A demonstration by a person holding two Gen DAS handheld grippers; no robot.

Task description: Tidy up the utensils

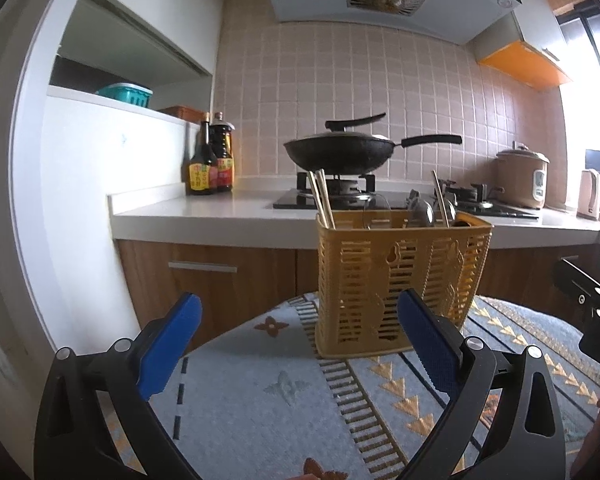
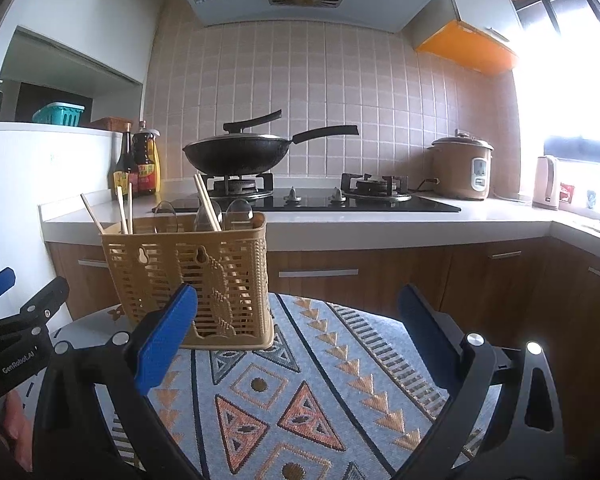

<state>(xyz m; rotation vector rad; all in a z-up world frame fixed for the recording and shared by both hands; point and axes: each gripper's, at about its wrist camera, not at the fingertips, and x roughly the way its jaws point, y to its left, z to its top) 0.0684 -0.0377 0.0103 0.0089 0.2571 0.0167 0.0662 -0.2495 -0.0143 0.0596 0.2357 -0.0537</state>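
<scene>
Blue-padded and spread wide, the left claw fills the bottom of the left wrist view with nothing between its two fingers. Just beyond it, one yellow utensil basket stands upright on the patterned cloth covering the tabletop; the claw's right finger overlaps the basket's lower front, and whether it touches cannot be told. Inside the basket, at its left end, two wooden chopsticks lean together; a third stick rises toward the basket's right end. Between them sit clear spoon bowls, their number unclear. Behind the basket, one black wok rests on the gas stove, with two sauce bottles to the basket's left and one rice cooker to its right. At the frame's right edge, part of the other claw shows.

From the right wrist view, the right claw is likewise wide open and holds nothing. The basket stands ahead and left of it, behind the claw's left finger, well clear of the right one. Here four chopsticks show above the basket's rim: three at its left end, one near the middle. Three clear spoons stand among them. Left of the basket, the left claw enters the frame.
</scene>
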